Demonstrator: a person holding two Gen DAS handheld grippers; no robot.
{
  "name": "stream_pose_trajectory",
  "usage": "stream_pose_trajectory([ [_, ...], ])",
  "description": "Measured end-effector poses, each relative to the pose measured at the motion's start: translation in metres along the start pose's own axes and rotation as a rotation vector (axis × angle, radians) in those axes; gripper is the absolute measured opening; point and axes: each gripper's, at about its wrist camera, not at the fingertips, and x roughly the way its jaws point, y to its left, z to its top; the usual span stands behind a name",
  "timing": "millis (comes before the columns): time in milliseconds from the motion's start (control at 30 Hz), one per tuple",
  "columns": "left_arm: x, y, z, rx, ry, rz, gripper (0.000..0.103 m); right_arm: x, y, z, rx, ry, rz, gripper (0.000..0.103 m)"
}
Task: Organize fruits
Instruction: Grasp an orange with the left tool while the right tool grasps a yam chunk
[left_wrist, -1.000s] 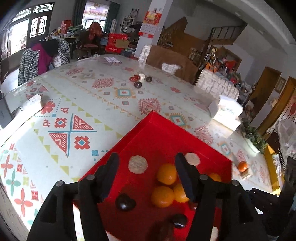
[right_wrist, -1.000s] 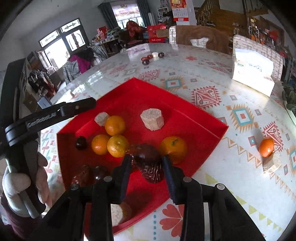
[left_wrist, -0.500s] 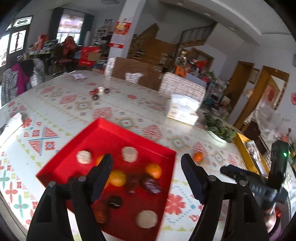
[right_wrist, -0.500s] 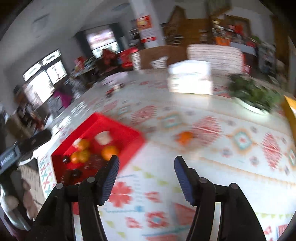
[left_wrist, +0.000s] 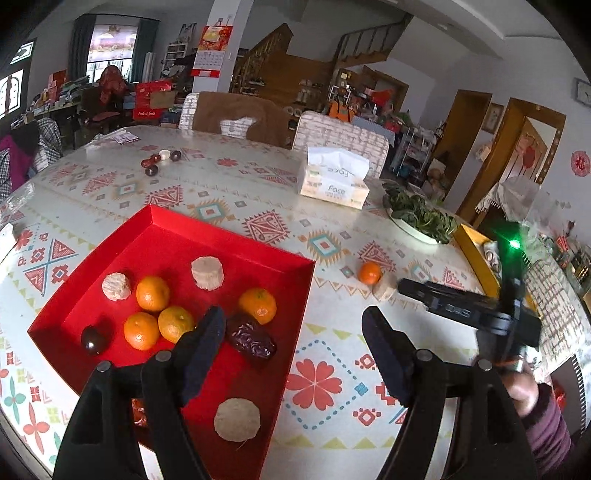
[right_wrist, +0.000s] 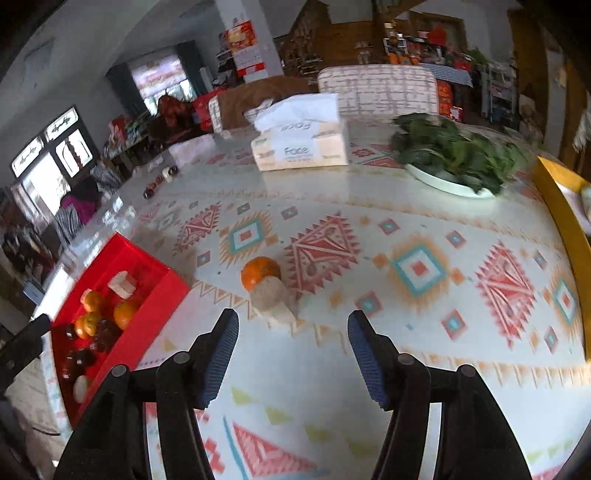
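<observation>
Care suits this reach: the right gripper (right_wrist: 293, 349), jaws apart and empty, should straddle only the tangerine (right_wrist: 259, 271), sparing the touching beige chunk (right_wrist: 273, 299).

Tray (left_wrist: 288, 295) sits on table (left_wrist: 110, 199), left of centre. In it: four oranges (left_wrist: 152, 293) mid, date (left_wrist: 251, 340) to their right, cake pieces (left_wrist: 207, 272) behind & in front. Right of tray, on table: lone orange (right_wrist: 259, 271) touching a cake piece (right_wrist: 271, 293). Tissue box (right_wrist: 301, 147) & greens plate (right_wrist: 448, 182) behind.

open hand-held gripper (right_wrist: 291, 350), tangerine (right_wrist: 258, 271) ahead
</observation>
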Motion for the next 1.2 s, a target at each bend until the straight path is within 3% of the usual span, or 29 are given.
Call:
stream_pose_trajectory([
  [233,0.007,0.001,0.001,-0.002,0.013,0.008,0.076,0.039,0.023,0.002,-0.104,0.034,-0.054,0.066],
  [267,0.009,0.000,0.001,-0.001,0.019,0.005,0.076,0.042,0.024,0.001,-0.103,0.038,-0.054,0.060],
  [300,0.012,-0.002,0.002,0.002,0.025,0.002,0.076,0.044,0.024,0.000,-0.104,0.049,-0.059,0.040],
  [333,0.014,-0.005,0.002,0.008,0.030,-0.001,0.076,0.045,0.024,0.000,-0.103,0.053,-0.066,0.032],
  [600,0.046,-0.044,0.010,0.091,0.078,-0.029,0.076,0.012,-0.017,-0.010,0.009,0.038,-0.046,0.033],
  [833,0.104,-0.088,0.021,0.134,0.143,-0.042,0.076,-0.028,-0.054,-0.025,0.059,-0.036,-0.041,0.033],
  [1033,0.153,-0.116,0.025,0.226,0.151,0.019,0.075,-0.025,-0.074,-0.024,0.125,-0.023,0.022,0.033],
  [1100,0.168,-0.120,0.026,0.238,0.166,0.025,0.071,-0.024,-0.077,-0.024,0.135,-0.021,0.033,0.033],
  [1200,0.182,-0.126,0.025,0.264,0.191,0.038,0.055,-0.025,-0.079,-0.024,0.142,-0.022,0.041,0.033],
])
